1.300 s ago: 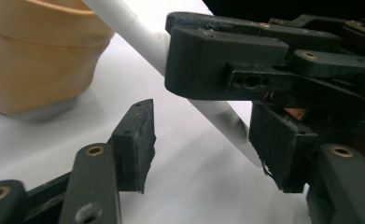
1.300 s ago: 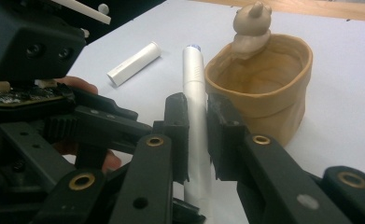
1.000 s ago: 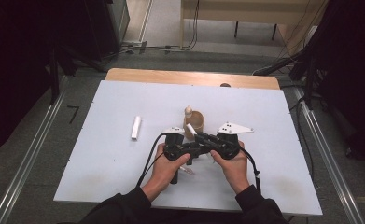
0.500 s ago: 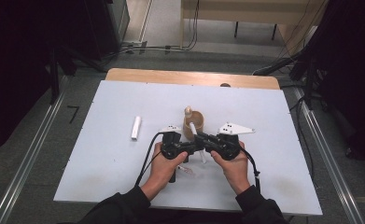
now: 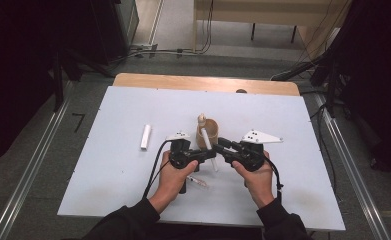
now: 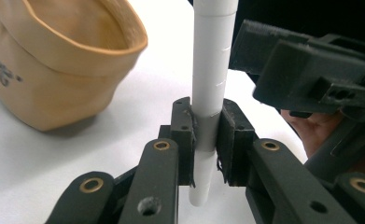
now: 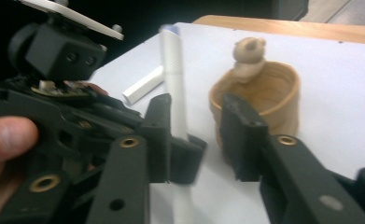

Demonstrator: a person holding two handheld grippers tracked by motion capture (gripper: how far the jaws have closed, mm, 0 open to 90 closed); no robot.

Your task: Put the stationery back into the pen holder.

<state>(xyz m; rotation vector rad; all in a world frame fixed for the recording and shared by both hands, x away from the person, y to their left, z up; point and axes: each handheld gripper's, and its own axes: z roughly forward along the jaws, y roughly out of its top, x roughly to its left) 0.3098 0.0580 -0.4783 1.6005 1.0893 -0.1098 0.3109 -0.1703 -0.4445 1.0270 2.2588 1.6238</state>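
A white stick (image 6: pixel 210 70) stands nearly upright in front of a tan cup (image 5: pixel 210 134). My left gripper (image 6: pixel 207 116) is shut on the stick's lower part, and both pads press on it. In the high view the left gripper (image 5: pixel 205 154) and my right gripper (image 5: pixel 222 148) meet tip to tip at the stick (image 5: pixel 207 142). My right gripper (image 7: pixel 199 126) has just been opening. Its jaws stand apart, with the stick (image 7: pixel 173 88) close against the left one and a gap to the other. A small bear figure (image 7: pixel 248 56) sits on the cup's rim (image 7: pixel 264 93).
A short white cylinder (image 5: pixel 146 136) lies on the white table (image 5: pixel 108 165) to the left of the hands. A small clear piece (image 5: pixel 198 181) lies near the left hand. The table's wooden far edge (image 5: pixel 203 82) runs behind the cup. Cables trail from both grippers.
The left jaws have closed on the white stick and the right jaws have come apart from it. Both hands have stayed where they were.
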